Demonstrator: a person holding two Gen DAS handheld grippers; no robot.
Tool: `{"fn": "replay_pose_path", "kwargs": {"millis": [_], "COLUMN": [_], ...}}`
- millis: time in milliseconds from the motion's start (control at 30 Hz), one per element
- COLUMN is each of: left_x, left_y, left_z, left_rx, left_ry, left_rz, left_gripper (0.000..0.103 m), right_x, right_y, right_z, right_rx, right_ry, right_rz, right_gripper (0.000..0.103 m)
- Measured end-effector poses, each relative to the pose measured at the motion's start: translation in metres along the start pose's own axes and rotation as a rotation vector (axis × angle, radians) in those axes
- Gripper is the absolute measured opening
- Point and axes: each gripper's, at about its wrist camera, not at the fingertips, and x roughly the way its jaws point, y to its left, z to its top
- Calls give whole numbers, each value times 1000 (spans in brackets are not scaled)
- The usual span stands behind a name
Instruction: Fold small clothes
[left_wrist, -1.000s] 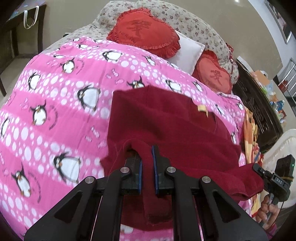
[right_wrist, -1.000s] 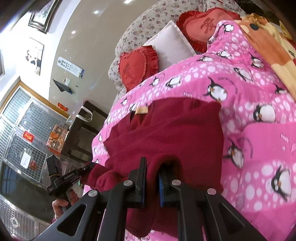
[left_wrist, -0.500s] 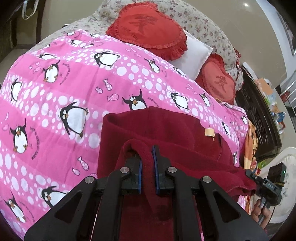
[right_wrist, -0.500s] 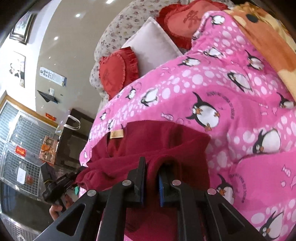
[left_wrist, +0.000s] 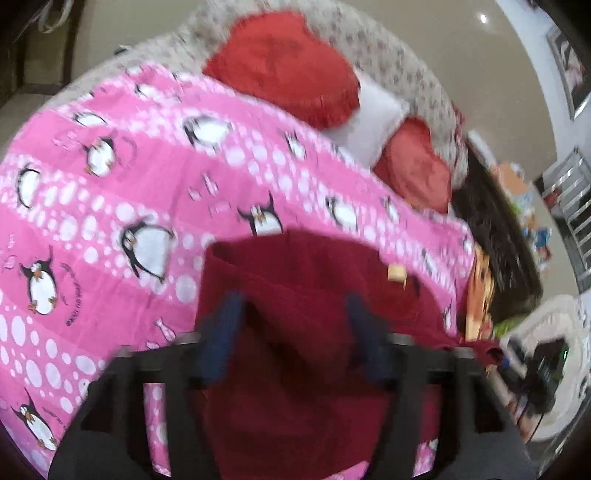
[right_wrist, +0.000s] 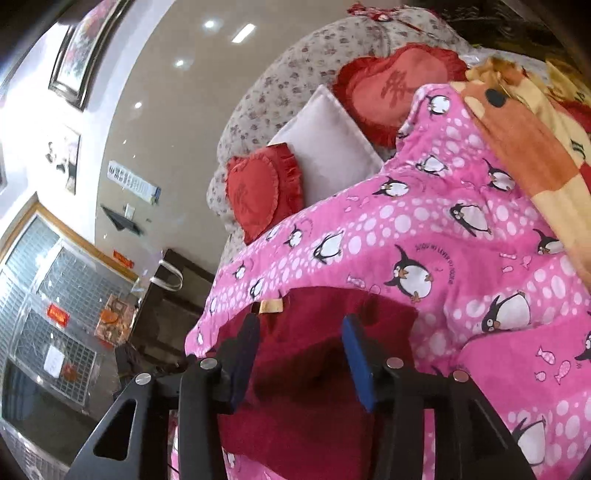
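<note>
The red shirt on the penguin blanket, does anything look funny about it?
Nothing odd: the red shirt lies folded on the penguin blanket, its tan tag showing at the far edge.

I can make out only a little: a darker red Chinese character stitched on each heart cushion (right_wrist: 400, 86), too stylised for me to read, and small curved lettering beside the penguins on the pink blanket (right_wrist: 461, 258), not legible.
</note>
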Motion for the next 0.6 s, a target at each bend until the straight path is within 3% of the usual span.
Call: {"fn": "replay_pose_path", "kwargs": {"millis": [67,267,333,500,600], "left_x": [-14,-8,4,39,60], "left_y": [4,-2,-3,4,11], "left_z": [1,-9,-16,-24,-20], "left_rx": [-23,57,89,61,49], "left_ry": [-67,-42,-20,31,42], "left_rz": [-9,47,78,127,205], "left_gripper": [79,79,79,79,79], "right_x": [1,31,49,93,119], "right_y": [11,20,16,-6,-20], "right_z": [-13,-38,-36,-13,2], "right_rx": [-65,-175,-165,-112,-95], "right_ry": [18,89,107,87,118], "right_rz": [-6,-72,-94,-155,-203], "right_gripper": [44,44,44,44,44]}}
